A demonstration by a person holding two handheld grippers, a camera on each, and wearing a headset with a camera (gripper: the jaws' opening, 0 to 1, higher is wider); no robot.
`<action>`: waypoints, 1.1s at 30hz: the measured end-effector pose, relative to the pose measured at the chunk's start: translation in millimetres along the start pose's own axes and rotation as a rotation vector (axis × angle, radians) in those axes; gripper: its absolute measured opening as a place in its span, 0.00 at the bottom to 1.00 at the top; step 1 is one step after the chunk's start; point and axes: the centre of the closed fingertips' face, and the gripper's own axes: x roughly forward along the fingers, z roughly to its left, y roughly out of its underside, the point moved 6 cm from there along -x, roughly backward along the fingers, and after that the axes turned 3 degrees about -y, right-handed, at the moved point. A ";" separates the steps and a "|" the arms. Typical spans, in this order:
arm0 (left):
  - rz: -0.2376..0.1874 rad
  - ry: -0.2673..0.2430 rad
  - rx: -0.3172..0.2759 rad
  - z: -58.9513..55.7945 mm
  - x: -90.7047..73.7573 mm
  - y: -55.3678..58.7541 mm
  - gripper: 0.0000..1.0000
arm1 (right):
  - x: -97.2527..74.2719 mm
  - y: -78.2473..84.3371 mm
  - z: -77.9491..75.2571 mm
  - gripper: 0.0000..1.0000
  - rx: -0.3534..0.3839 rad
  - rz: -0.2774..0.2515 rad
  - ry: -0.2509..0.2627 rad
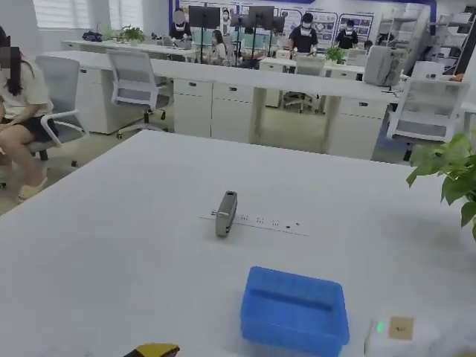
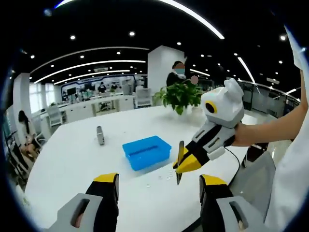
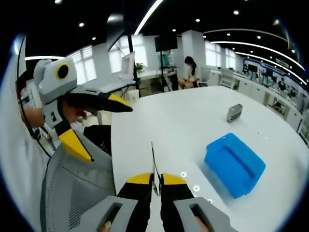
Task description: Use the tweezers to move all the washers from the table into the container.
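We work at a white tabletop (image 1: 111,245) in an open office. Our right tool (image 3: 155,178) pinches thin metal tweezers (image 3: 153,159), long axis pointing forward along its jaws; our left tool (image 2: 159,180) is spread. Small washers (image 3: 183,174) lie beside the blue plastic container (image 3: 235,164).

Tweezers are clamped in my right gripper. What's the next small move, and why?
Probably lower the right gripper so the tips of the tweezers come down on the nearest washer, just right of them in the right gripper view. The tips seem to hang above the table, more lie loose beside it, and the blue container looks empty.
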 end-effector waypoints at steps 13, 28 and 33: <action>-0.012 -0.145 -0.019 19.3 5.8 43.4 0.98 | 26.1 -3.3 -33.2 0.02 0.068 -0.079 0.064; 0.004 -0.219 0.091 23.3 17.1 52.5 0.98 | 57.1 2.7 -61.1 0.03 0.104 -0.125 0.085; 0.027 -0.220 0.113 22.6 20.2 57.3 0.99 | 66.7 7.7 -62.7 0.03 0.076 -0.133 0.091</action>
